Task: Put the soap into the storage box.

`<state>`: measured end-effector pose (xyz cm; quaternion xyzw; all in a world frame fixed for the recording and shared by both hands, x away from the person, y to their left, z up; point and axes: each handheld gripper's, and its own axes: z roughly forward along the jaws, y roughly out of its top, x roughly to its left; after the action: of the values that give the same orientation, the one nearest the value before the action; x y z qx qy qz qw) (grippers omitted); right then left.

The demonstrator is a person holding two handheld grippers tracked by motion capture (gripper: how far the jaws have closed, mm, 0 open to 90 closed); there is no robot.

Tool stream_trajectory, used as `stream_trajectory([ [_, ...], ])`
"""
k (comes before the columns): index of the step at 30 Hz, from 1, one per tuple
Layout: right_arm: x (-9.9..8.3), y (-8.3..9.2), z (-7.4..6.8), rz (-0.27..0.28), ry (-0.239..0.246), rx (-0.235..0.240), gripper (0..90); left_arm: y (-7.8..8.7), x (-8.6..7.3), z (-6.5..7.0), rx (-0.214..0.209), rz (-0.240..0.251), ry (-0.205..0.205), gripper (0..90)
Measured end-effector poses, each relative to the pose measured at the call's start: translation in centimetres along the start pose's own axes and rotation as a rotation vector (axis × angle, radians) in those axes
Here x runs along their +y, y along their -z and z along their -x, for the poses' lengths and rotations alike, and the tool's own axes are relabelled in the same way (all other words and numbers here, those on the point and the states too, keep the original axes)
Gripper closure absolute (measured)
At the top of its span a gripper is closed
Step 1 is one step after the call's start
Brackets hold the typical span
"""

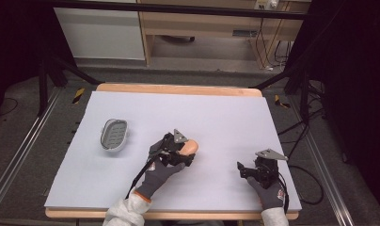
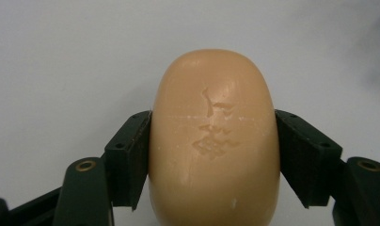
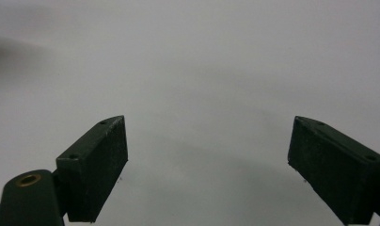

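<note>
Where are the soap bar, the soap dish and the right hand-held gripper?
soap bar (image 2: 214, 141), left gripper view, middle of its scratched top face between the jaws.
soap dish (image 1: 114, 134), high view, its ribbed inner floor.
right hand-held gripper (image 1: 243, 170), high view, midway between its open fingertips.

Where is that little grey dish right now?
In the high view, the grey dish sits on the table's left half, apart from the soap in the left gripper.

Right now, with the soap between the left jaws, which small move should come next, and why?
Probably lift the soap bar slightly and carry it toward the grey soap dish. The left gripper has both jaws against its sides, the dish lies apart, and the right gripper is open, holding nothing.
</note>
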<state>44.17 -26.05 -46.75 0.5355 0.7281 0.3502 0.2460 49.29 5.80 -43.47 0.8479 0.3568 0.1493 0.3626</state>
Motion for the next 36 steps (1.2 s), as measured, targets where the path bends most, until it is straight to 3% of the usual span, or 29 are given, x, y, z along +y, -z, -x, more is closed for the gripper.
stream_trajectory([
  [20, 0.0, 0.0, -0.1, 0.001, 0.002, -0.002, 12.6, 4.3, -0.9, -1.7, 0.010, 0.054, 0.030, 31.6],
  [36, 0.0, 0.1, -0.2, 0.006, 0.005, -0.002, 12.6, 7.3, -2.8, -4.1, 0.055, 0.085, 0.081, 31.6],
])
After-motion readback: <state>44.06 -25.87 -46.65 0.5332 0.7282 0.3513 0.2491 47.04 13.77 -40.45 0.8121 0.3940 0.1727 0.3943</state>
